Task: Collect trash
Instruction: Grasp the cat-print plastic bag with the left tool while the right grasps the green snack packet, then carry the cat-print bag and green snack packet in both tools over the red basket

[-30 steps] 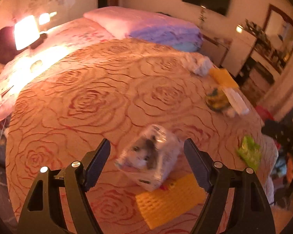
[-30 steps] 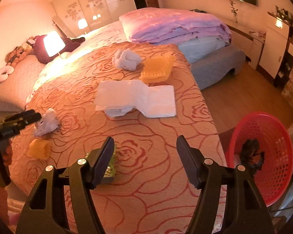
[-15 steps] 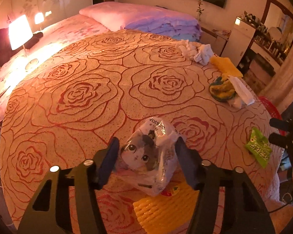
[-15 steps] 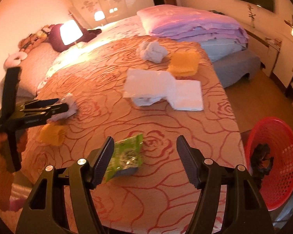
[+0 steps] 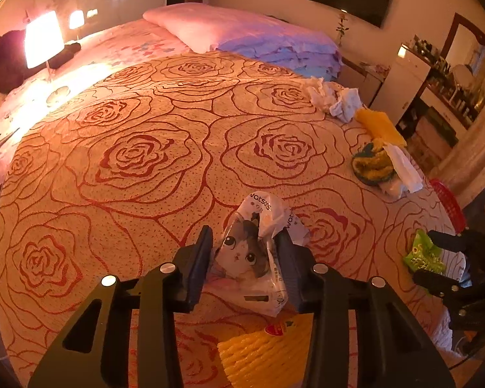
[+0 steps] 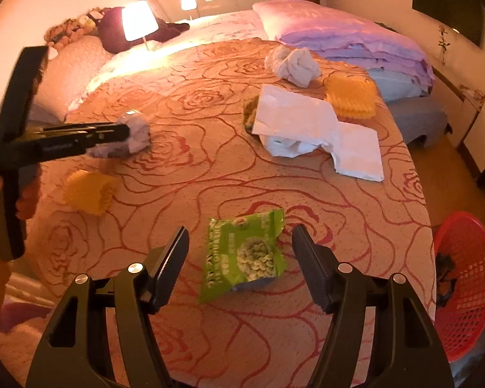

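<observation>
A wide bed under an orange quilted cover with a red rose pattern [image 5: 152,161] fills both views. Beyond its edge, at four o'clock in the right wrist view, sits one red plastic mesh basket [image 6: 465,287], with something dark already inside.

What has just changed: the left gripper [image 5: 247,258] has been closing its jaws, and they now pinch a crumpled white plastic bag printed with a cat's face [image 5: 253,252], so that piece looks ready to lift. The right gripper [image 6: 239,255] has swung over until a flat green snack packet [image 6: 242,255] lies between its wide-apart, released jaws, not touching either. I judge a descent and a squeeze come next there.

Counted across the bed:
- three yellow ribbed foam pads: one [image 5: 262,355] at six o'clock below the bag in the left wrist view, one [image 6: 350,97] at one o'clock in the right wrist view, and one curled [image 6: 87,190] at nine o'clock;
- one unfolded white paper sheet [image 6: 320,132] at the centre;
- one wadded white cloth [image 6: 292,63] at twelve o'clock;
- one yellow-green woolly bundle [image 5: 371,165] peeking from under the sheet.
</observation>
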`<state>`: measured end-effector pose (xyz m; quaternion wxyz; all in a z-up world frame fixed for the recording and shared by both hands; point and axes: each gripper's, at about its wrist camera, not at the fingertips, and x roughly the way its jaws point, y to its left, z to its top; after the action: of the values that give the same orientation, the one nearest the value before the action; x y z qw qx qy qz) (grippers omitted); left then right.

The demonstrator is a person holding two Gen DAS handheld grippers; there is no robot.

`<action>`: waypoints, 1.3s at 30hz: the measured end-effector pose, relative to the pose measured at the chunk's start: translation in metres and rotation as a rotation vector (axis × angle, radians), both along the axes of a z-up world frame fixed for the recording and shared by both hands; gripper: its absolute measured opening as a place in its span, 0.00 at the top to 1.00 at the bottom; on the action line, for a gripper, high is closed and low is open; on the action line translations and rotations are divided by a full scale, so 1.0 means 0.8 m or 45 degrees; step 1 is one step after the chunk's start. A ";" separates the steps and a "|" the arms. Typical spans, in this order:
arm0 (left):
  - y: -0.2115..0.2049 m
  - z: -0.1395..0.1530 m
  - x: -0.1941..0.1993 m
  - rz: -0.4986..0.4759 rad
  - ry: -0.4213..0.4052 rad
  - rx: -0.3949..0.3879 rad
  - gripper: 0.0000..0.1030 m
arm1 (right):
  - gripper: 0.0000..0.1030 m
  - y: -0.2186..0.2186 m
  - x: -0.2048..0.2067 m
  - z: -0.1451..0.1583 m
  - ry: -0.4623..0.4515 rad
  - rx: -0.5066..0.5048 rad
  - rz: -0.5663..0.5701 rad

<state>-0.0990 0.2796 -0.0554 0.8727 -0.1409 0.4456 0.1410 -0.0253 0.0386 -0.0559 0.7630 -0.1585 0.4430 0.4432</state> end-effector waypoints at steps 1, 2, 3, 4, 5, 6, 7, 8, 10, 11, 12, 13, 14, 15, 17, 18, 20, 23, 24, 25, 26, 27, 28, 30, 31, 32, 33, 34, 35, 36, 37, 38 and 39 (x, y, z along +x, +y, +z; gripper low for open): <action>0.000 0.000 0.000 0.001 -0.002 -0.003 0.63 | 0.38 0.001 0.001 -0.002 0.000 -0.009 -0.004; 0.001 0.000 -0.001 0.003 -0.003 -0.005 0.63 | 0.38 0.002 0.002 -0.005 0.001 -0.023 -0.006; 0.001 0.000 -0.001 0.004 -0.004 -0.007 0.64 | 0.39 0.001 0.002 -0.006 -0.006 -0.025 -0.004; 0.002 0.000 -0.001 0.006 -0.005 -0.009 0.64 | 0.40 0.002 0.001 -0.006 -0.018 -0.028 -0.003; 0.002 0.001 -0.002 0.007 -0.006 -0.009 0.64 | 0.43 0.003 -0.001 -0.006 -0.036 -0.038 -0.001; 0.002 0.001 -0.002 0.009 -0.008 -0.010 0.64 | 0.49 0.004 -0.001 -0.007 -0.050 -0.044 0.000; 0.002 0.001 -0.002 0.013 -0.010 -0.013 0.64 | 0.52 0.005 -0.001 -0.007 -0.064 -0.050 0.001; 0.002 0.001 -0.002 0.017 -0.013 -0.016 0.64 | 0.56 0.004 0.000 -0.007 -0.074 -0.055 0.000; 0.003 0.002 -0.003 0.021 -0.017 -0.020 0.64 | 0.59 0.002 0.005 -0.007 -0.069 -0.052 -0.010; 0.003 0.003 -0.002 0.022 -0.018 -0.020 0.65 | 0.60 0.000 0.007 -0.007 -0.059 -0.047 -0.016; 0.003 0.003 -0.002 0.023 -0.019 -0.020 0.65 | 0.60 -0.001 0.008 -0.007 -0.056 -0.046 -0.023; 0.003 0.004 -0.003 0.022 -0.020 -0.019 0.65 | 0.61 -0.002 0.010 -0.006 -0.055 -0.045 -0.033; 0.003 0.004 -0.003 0.022 -0.023 -0.019 0.65 | 0.61 -0.003 0.011 -0.006 -0.054 -0.043 -0.042; 0.002 0.005 -0.003 0.021 -0.025 -0.019 0.65 | 0.61 -0.004 0.013 -0.005 -0.052 -0.039 -0.052; 0.001 0.008 -0.003 0.016 -0.030 -0.014 0.65 | 0.61 -0.007 0.016 -0.003 -0.052 -0.028 -0.066; 0.001 0.010 -0.003 0.015 -0.033 -0.011 0.65 | 0.61 -0.009 0.019 0.000 -0.054 -0.019 -0.075; 0.000 0.013 -0.003 0.015 -0.039 -0.007 0.65 | 0.61 -0.013 0.023 0.005 -0.060 -0.007 -0.089; -0.002 0.019 -0.001 0.011 -0.054 0.000 0.65 | 0.61 -0.021 0.033 0.014 -0.074 0.016 -0.127; -0.003 0.021 0.000 0.009 -0.059 0.003 0.65 | 0.61 -0.023 0.036 0.015 -0.077 0.019 -0.139; -0.004 0.023 0.001 0.008 -0.063 0.006 0.65 | 0.61 -0.026 0.039 0.017 -0.079 0.023 -0.152; -0.004 0.024 0.002 0.009 -0.066 0.009 0.65 | 0.61 -0.029 0.043 0.018 -0.080 0.027 -0.169; -0.005 0.026 0.003 0.011 -0.070 0.010 0.65 | 0.61 -0.031 0.045 0.019 -0.081 0.030 -0.180; -0.006 0.027 0.004 0.015 -0.072 0.013 0.65 | 0.61 -0.034 0.048 0.020 -0.081 0.034 -0.193; -0.006 0.029 0.006 0.025 -0.073 0.018 0.65 | 0.61 -0.039 0.052 0.021 -0.083 0.040 -0.217; -0.006 0.031 0.006 0.031 -0.074 0.020 0.65 | 0.61 -0.041 0.055 0.022 -0.084 0.043 -0.229; -0.006 0.032 0.007 0.033 -0.076 0.021 0.65 | 0.61 -0.044 0.058 0.022 -0.085 0.046 -0.242; -0.006 0.034 0.008 0.033 -0.079 0.024 0.65 | 0.61 -0.046 0.060 0.023 -0.085 0.048 -0.250; -0.007 0.037 0.010 0.030 -0.082 0.029 0.65 | 0.61 -0.047 0.063 0.024 -0.086 0.050 -0.262; -0.008 0.039 0.012 0.027 -0.085 0.032 0.65 | 0.61 -0.050 0.067 0.025 -0.086 0.055 -0.277; -0.010 0.042 0.014 0.021 -0.090 0.037 0.65 | 0.61 -0.052 0.069 0.026 -0.085 0.059 -0.286; -0.012 0.045 0.016 0.016 -0.095 0.042 0.65 | 0.61 -0.054 0.072 0.027 -0.085 0.064 -0.297; -0.015 0.048 0.019 0.010 -0.102 0.046 0.65 | 0.61 -0.057 0.075 0.028 -0.085 0.069 -0.308; -0.016 0.051 0.021 0.007 -0.106 0.048 0.65 | 0.61 -0.060 0.078 0.030 -0.087 0.076 -0.322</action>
<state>-0.0818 0.2666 -0.0148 0.8927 -0.1314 0.4057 0.1456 0.0373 -0.0097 -0.0320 0.8317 -0.0937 0.4200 0.3509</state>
